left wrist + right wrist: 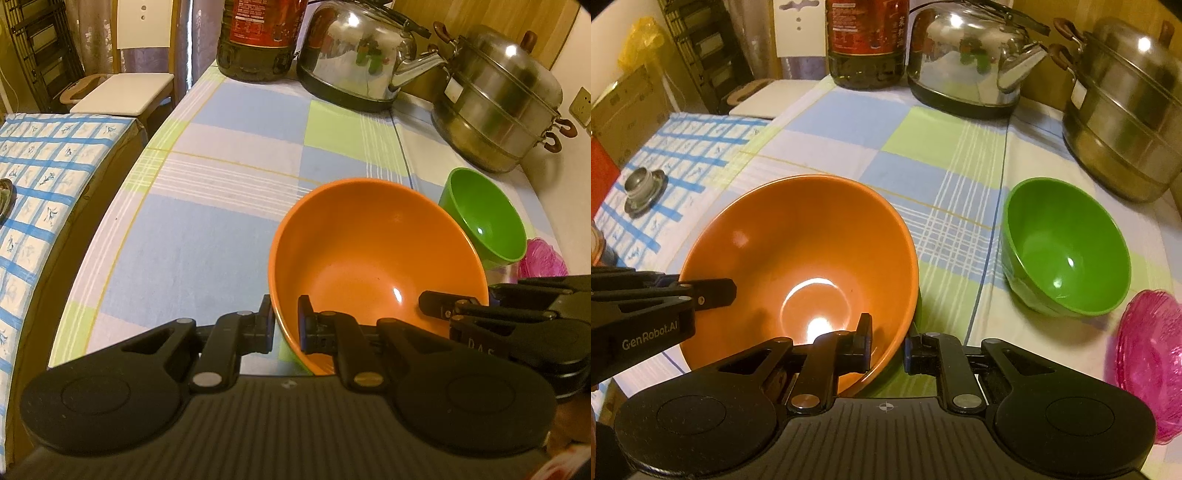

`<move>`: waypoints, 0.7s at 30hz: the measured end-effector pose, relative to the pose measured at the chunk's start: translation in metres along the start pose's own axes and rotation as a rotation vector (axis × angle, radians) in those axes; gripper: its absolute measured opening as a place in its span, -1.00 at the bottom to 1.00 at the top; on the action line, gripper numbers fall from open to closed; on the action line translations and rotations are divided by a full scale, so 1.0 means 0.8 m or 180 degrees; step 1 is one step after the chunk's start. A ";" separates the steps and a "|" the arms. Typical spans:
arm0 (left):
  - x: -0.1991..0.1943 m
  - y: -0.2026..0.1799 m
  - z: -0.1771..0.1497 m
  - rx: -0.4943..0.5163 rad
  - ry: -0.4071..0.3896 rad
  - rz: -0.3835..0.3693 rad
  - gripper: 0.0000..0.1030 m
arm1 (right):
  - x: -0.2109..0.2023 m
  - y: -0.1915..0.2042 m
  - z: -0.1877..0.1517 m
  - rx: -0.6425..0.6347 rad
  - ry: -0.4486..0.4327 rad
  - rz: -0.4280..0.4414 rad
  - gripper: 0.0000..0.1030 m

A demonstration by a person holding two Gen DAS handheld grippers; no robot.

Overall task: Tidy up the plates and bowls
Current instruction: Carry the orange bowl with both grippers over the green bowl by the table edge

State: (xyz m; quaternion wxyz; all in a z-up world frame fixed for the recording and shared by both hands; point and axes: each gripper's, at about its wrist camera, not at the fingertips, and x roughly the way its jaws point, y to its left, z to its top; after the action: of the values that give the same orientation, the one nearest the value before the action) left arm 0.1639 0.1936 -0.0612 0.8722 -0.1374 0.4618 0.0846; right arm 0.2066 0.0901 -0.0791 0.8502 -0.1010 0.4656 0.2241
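Observation:
An orange bowl is over the checked tablecloth, held from both sides. My left gripper is shut on its left rim, one pad inside and one outside. My right gripper is shut on the right rim the same way. Each gripper shows in the other's view: the right gripper at the bowl's right, the left gripper at its left. An empty green bowl stands upright to the right. A pink glass dish lies nearer, at the right edge.
At the back of the table stand a dark oil bottle, a steel kettle and a stacked steel steamer pot. A lower surface with a blue checked cloth lies left, with a small metal piece on it.

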 end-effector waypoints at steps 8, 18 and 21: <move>0.000 0.001 -0.001 0.0014 -0.0009 -0.0004 -0.79 | 0.000 -0.003 0.002 -0.0003 0.0074 0.0039 -0.68; -0.003 -0.001 0.000 0.0000 -0.0042 -0.0040 -0.79 | -0.005 -0.019 0.000 0.0156 0.0026 0.0097 -0.49; -0.003 -0.001 0.000 -0.0012 -0.0039 -0.0054 -0.79 | -0.012 -0.024 0.000 0.0159 -0.0021 0.0097 -0.49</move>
State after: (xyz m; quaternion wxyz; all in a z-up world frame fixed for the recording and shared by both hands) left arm 0.1629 0.1930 -0.0588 0.8754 -0.1425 0.4551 0.0789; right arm 0.2112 0.0702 -0.0719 0.8504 -0.0719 0.4698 0.2256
